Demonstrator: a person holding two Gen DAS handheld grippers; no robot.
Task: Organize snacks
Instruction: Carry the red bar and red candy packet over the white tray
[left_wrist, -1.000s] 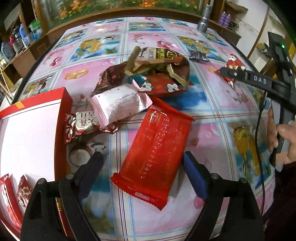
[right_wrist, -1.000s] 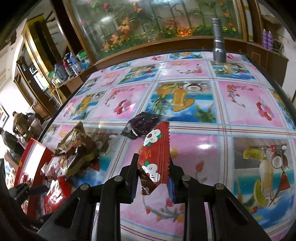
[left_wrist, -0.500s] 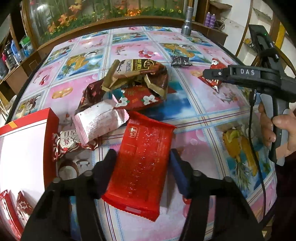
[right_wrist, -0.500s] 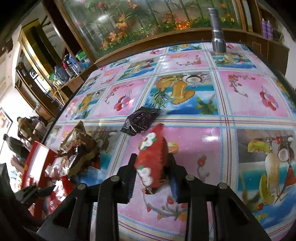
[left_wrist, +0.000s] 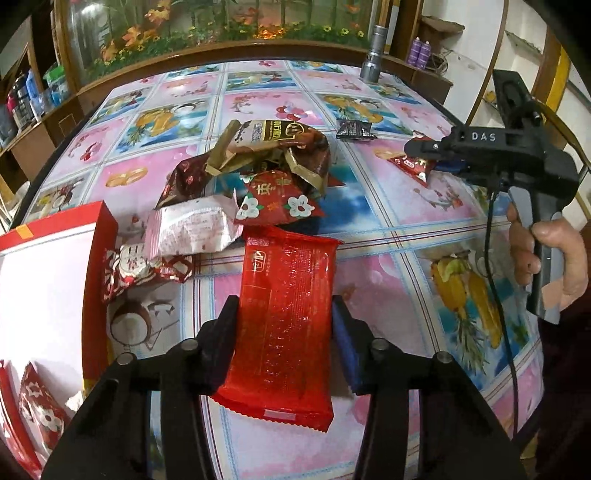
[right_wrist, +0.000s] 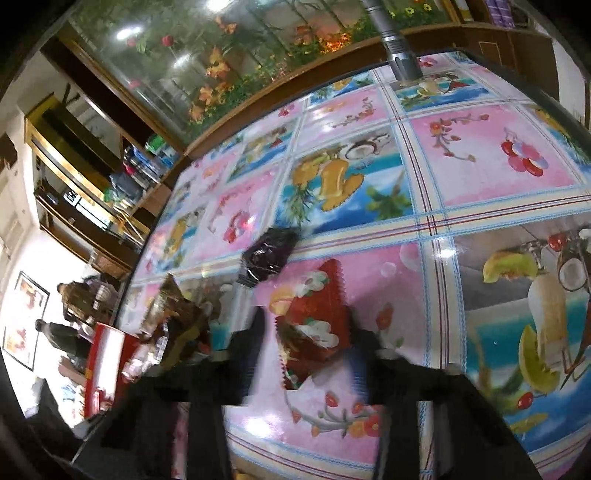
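Note:
My left gripper (left_wrist: 284, 325) is shut on a long red snack packet (left_wrist: 286, 317) and holds it over the table. A pile of mixed snack packets (left_wrist: 266, 166) lies beyond it. A red box with a white inside (left_wrist: 48, 280) stands at the left, with red flowered packets (left_wrist: 37, 410) in it. My right gripper (right_wrist: 310, 343) is shut on a small red flowered packet (right_wrist: 314, 325); it also shows in the left wrist view (left_wrist: 417, 166), at the right. A dark packet (right_wrist: 269, 254) lies just beyond it.
The table wears a pink and blue fruit-print cloth (left_wrist: 461, 295). A silver flashlight (left_wrist: 373, 59) stands at the far edge. A fish tank (right_wrist: 221, 55) and shelves back the table. The right wrist view is tilted and blurred.
My left jaws have closed on the long red packet and drawn it back from the pile. My right gripper has tilted and swung with its flowered packet.

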